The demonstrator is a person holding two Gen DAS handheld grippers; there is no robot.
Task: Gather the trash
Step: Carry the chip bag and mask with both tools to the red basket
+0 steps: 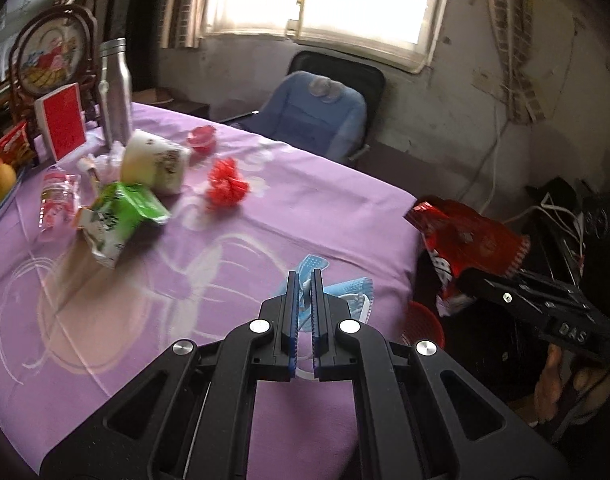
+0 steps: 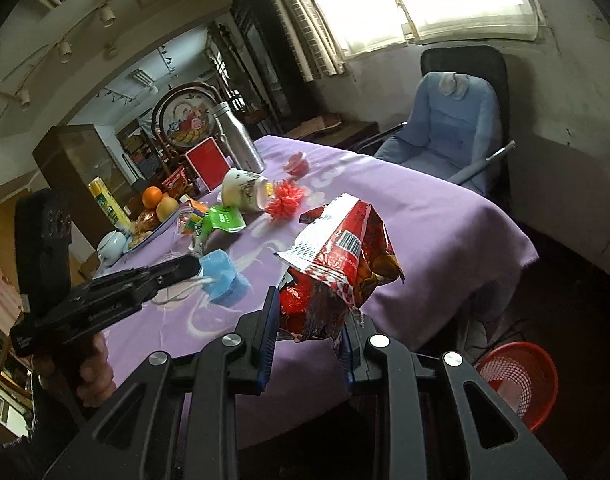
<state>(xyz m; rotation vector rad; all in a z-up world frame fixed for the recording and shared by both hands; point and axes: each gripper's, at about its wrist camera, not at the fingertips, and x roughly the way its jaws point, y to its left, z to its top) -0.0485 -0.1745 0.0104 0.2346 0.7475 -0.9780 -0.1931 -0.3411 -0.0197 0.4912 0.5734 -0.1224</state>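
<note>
A dim room with stained plaster walls holds a bright curtained window (image 1: 317,0) at twelve o'clock, and below it a black chair draped in a blue cover (image 1: 317,120). Most of the near space is a table under a purple cloth (image 1: 265,208) with pale swirl patterns. On the floor off the table's corner, at four o'clock in the right wrist view, stands a red mesh basket (image 2: 517,380). The right gripper (image 2: 309,340) is clamped on a red snack bag (image 2: 341,264), held above the table edge. The left gripper (image 1: 304,312) is closed narrow on a blue face mask (image 1: 345,292) just over the cloth. At ten o'clock lie a tipped cup (image 1: 157,164), a green wrapper (image 1: 121,216) and a red pompom (image 1: 227,184).
</note>
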